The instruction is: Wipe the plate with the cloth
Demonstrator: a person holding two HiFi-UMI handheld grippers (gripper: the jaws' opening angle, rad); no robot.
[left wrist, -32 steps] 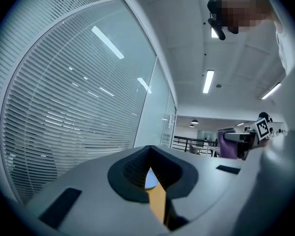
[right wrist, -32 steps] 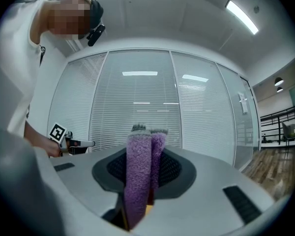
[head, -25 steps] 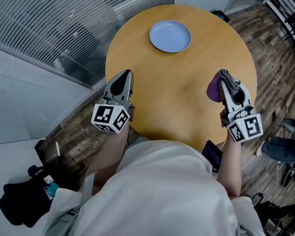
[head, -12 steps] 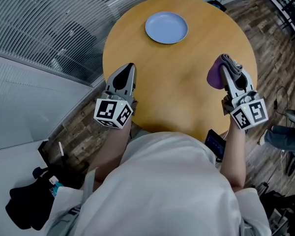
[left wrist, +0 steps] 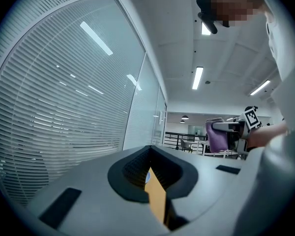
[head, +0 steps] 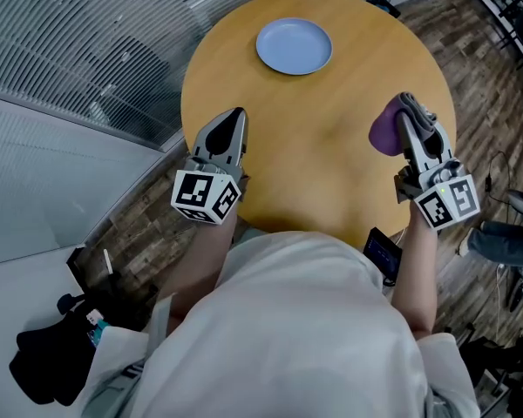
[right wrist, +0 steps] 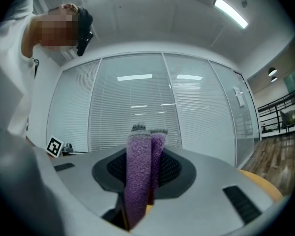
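Observation:
A pale blue plate (head: 294, 46) lies at the far side of the round wooden table (head: 322, 155). My right gripper (head: 409, 107) hangs over the table's right part, shut on a folded purple cloth (head: 385, 133) with a grey edge. The right gripper view shows that cloth (right wrist: 140, 178) pinched upright between the jaws. My left gripper (head: 234, 114) hovers at the table's left edge, jaws shut with nothing in them. In the left gripper view the jaw tips (left wrist: 150, 154) meet, and the cloth (left wrist: 215, 135) in the other gripper shows at the right.
A dark phone (head: 382, 256) pokes out by my right hip. Slatted window blinds (head: 113, 42) run along the left. Wood-pattern floor (head: 479, 103) surrounds the table, with dark bags (head: 52, 373) at the lower left and black furniture legs (head: 514, 7) at the upper right.
My left gripper has edged forward and to the right along the table's left edge. The right gripper with the cloth has barely shifted. The plate sits slightly higher and further left in the view.

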